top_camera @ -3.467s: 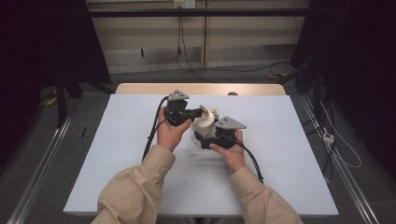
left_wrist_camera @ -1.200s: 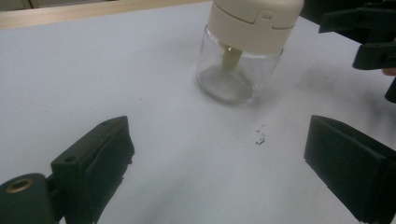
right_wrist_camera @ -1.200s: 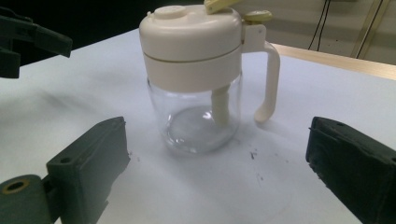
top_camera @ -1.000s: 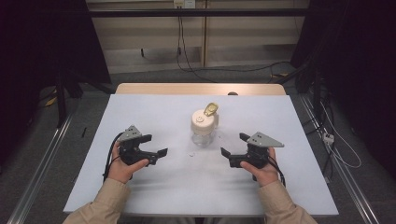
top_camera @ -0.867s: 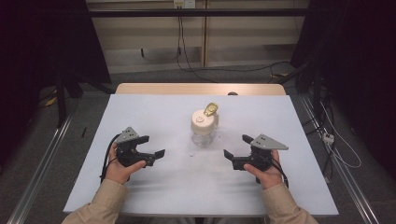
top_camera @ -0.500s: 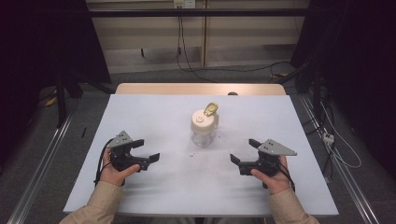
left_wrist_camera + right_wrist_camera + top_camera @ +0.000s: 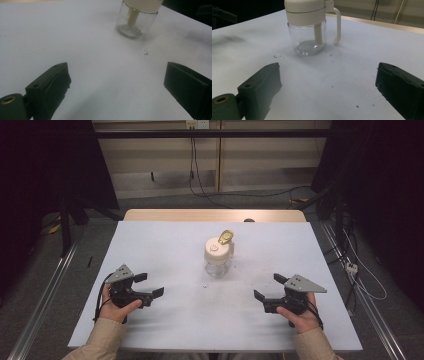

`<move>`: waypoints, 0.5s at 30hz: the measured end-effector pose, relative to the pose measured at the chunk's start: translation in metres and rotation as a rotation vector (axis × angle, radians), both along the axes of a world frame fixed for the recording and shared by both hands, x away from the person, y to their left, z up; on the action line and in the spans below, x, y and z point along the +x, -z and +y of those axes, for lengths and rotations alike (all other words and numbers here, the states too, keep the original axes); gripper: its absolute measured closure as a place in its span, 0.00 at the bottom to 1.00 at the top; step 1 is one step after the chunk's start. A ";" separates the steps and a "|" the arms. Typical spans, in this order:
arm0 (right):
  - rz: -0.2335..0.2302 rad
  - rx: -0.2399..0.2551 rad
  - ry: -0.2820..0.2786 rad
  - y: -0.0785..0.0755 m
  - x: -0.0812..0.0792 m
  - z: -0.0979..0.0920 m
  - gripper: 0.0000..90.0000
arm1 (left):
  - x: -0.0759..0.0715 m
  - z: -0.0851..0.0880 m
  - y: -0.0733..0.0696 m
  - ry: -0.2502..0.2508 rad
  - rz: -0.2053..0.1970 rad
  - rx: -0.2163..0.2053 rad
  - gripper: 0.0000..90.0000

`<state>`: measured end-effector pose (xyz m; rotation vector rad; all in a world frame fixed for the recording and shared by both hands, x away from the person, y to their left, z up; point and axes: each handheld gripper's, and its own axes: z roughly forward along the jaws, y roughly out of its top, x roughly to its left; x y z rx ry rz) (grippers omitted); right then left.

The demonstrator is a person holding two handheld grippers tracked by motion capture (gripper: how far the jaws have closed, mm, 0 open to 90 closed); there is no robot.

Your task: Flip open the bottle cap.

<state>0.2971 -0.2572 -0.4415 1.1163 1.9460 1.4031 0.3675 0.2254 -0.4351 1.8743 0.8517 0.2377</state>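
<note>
1. My left gripper (image 7: pixel 146 291) sits near the table's front left, jaws wide apart and empty; my right gripper (image 7: pixel 265 296) sits near the front right, jaws just as wide and empty.
2. The cup (image 7: pixel 218 256), clear glass with a cream lid (image 7: pixel 217 249) and a flip cap raised at its far side, stands upright in the middle of the white table (image 7: pixel 165 245), well apart from both grippers.
3. Risk: the cup looks top-heavy under that lid. If I come in high and push on the lid from one side, it could tip or skid across the smooth top.
4. Risk: in the right gripper view a handle (image 7: pixel 337 23) juts from the cup's side; a jaw catching it would spin the cup.
5. Risk: glass is slick, so a loose pinch on the body may slip.
6. Room: bare table lies all round the cup, so either gripper can approach directly.
7. Edges: both hands are close to the near edge; the far wooden edge is well beyond the cup.
</note>
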 end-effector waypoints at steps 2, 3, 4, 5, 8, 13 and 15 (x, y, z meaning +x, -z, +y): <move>0.004 0.000 0.001 0.001 -0.002 -0.001 0.06 | -0.001 0.002 0.000 -0.002 0.000 -0.002 0.07; 0.006 -0.001 0.001 0.001 -0.003 -0.002 0.06 | -0.001 0.003 0.000 -0.005 -0.004 -0.002 0.07; 0.005 -0.003 0.002 0.001 -0.003 -0.003 0.06 | -0.001 0.004 0.000 -0.006 -0.003 -0.008 0.07; 0.005 -0.001 0.002 0.001 -0.004 -0.004 0.06 | -0.001 0.004 0.000 -0.005 -0.003 -0.007 0.07; 0.007 0.001 0.012 0.002 -0.006 -0.008 0.06 | -0.003 0.005 0.001 -0.007 0.000 0.001 0.07; 0.008 -0.001 0.026 0.003 -0.010 -0.014 0.06 | -0.005 0.005 0.001 -0.007 -0.006 -0.002 0.07; 0.009 0.000 0.028 0.003 -0.011 -0.016 0.06 | -0.006 0.006 0.002 -0.005 -0.002 -0.003 0.07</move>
